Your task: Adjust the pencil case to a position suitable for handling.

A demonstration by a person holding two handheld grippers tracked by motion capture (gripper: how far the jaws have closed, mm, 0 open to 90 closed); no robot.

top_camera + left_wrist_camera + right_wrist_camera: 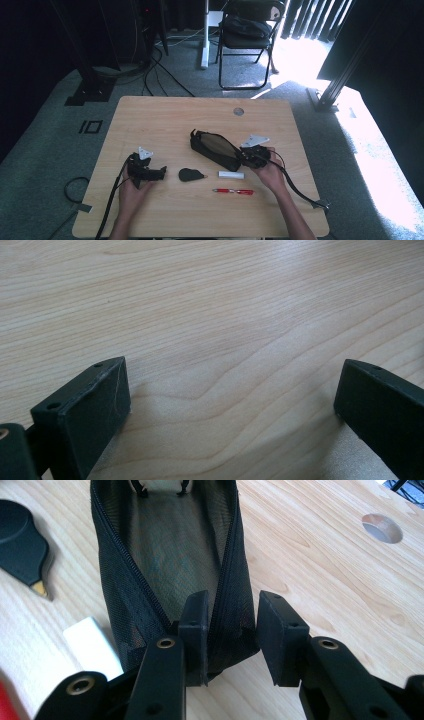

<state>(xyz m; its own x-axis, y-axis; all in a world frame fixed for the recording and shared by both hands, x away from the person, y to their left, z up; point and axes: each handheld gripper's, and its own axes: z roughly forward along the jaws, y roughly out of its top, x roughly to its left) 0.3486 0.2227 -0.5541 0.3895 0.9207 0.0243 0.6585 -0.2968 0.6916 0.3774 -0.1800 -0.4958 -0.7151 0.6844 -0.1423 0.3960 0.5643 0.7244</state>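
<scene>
Currently my left gripper [159, 173] rests on the wooden table [165, 120], jaws spread wide over bare wood, grasping nothing. Moving right: a black teardrop-shaped tool [191, 174], a white eraser [231, 175], a red pen [233, 191]. The black mesh pencil case [216, 148] lies unzipped at centre-right; my right gripper [232, 625] pinches one zippered edge at its near end.

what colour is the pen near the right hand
Red: the pen lies on the table in front of the white eraser, best seen in the high view.
</scene>
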